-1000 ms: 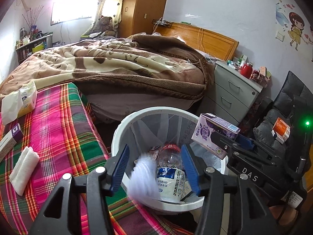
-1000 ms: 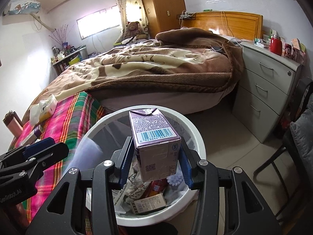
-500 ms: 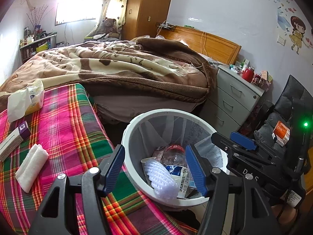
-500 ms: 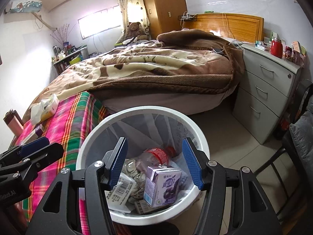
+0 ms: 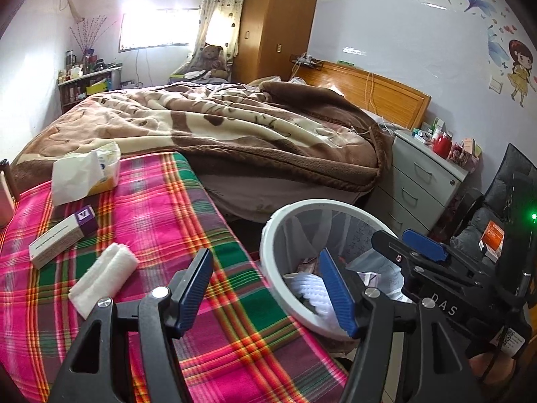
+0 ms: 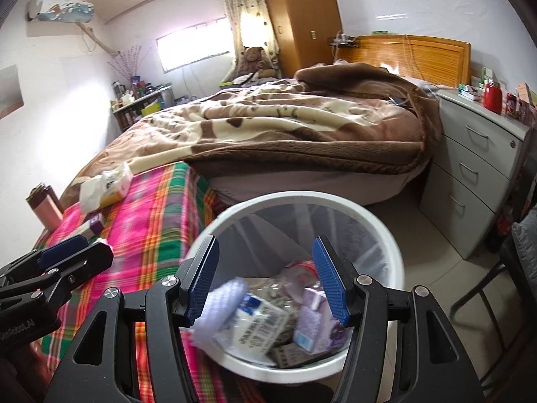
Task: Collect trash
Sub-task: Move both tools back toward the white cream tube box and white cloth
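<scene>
left gripper (image 5: 265, 288) spread, empty | right gripper (image 6: 266, 277) spread, empty | risk: soft white folded tissue wad (image 5: 104, 277), lower left, may slip the pads before reaching the round white plastic bin (image 5: 268, 245)

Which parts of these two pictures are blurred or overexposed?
Left wrist view: the window is blown out white; the plaid cloth near the gripper smears. Right wrist view: the trash inside the white bin is motion-blurred, and the window glares.

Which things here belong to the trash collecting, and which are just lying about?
Job: white bin; purple carton and bottle inside it; folded tissue and small box on the plaid cloth; both open claws.

Lying about: blanket, nightstand, red jar, teddy bear.
</scene>
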The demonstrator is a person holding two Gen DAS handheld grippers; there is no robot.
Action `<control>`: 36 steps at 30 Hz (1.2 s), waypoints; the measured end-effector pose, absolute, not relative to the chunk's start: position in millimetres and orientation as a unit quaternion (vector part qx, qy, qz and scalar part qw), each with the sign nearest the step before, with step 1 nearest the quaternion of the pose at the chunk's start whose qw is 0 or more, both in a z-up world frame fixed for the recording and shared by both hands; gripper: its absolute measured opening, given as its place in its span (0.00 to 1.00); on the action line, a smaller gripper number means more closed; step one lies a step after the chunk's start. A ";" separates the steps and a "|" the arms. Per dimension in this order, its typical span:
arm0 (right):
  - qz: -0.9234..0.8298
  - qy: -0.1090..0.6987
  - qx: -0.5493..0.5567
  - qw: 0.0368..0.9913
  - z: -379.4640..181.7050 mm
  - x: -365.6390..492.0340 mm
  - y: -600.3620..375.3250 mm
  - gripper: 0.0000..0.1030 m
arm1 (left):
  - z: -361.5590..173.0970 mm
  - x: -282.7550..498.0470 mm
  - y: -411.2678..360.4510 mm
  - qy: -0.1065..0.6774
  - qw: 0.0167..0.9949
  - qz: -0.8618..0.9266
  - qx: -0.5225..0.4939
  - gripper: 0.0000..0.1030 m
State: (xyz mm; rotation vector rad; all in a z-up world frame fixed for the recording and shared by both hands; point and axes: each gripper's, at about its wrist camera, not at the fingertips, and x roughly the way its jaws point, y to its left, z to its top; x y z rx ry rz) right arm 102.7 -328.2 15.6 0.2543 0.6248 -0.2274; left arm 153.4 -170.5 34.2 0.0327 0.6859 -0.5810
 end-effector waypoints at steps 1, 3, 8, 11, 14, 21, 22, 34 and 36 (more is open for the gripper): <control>-0.107 0.306 0.125 0.937 15.4 103.8 -325.9 0.58 | 34.9 154.2 -164.2 0.330 0.902 -0.277 0.013 0.66; -0.098 0.306 0.125 0.939 15.4 106.4 -318.0 0.58 | 35.4 155.1 -152.8 0.327 0.906 -0.269 0.012 0.66; -0.076 0.311 0.125 0.939 14.0 115.0 -296.9 0.58 | 36.3 160.6 -125.3 0.325 0.913 -0.246 0.003 0.66; -0.062 0.315 0.121 0.939 11.8 122.4 -281.8 0.58 | 35.2 164.4 -107.0 0.325 0.917 -0.232 -0.002 0.67; -0.050 0.317 0.119 0.940 11.2 127.1 -270.0 0.58 | 34.2 168.0 -89.1 0.324 0.921 -0.216 -0.004 0.67; -0.017 0.334 0.109 0.936 3.7 146.2 -235.0 0.58 | 31.8 181.0 -44.6 0.327 0.928 -0.177 -0.017 0.67; -0.013 0.337 0.110 0.935 3.1 147.7 -231.2 0.58 | 31.5 182.5 -38.8 0.327 0.929 -0.172 -0.018 0.67; 0.052 0.381 0.121 0.915 -13.2 187.0 -175.7 0.58 | 20.2 211.9 17.0 0.338 0.931 -0.138 -0.022 0.68; 0.062 0.390 0.124 0.910 -15.9 193.7 -168.0 0.59 | 17.5 219.2 22.1 0.344 0.928 -0.142 -0.021 0.68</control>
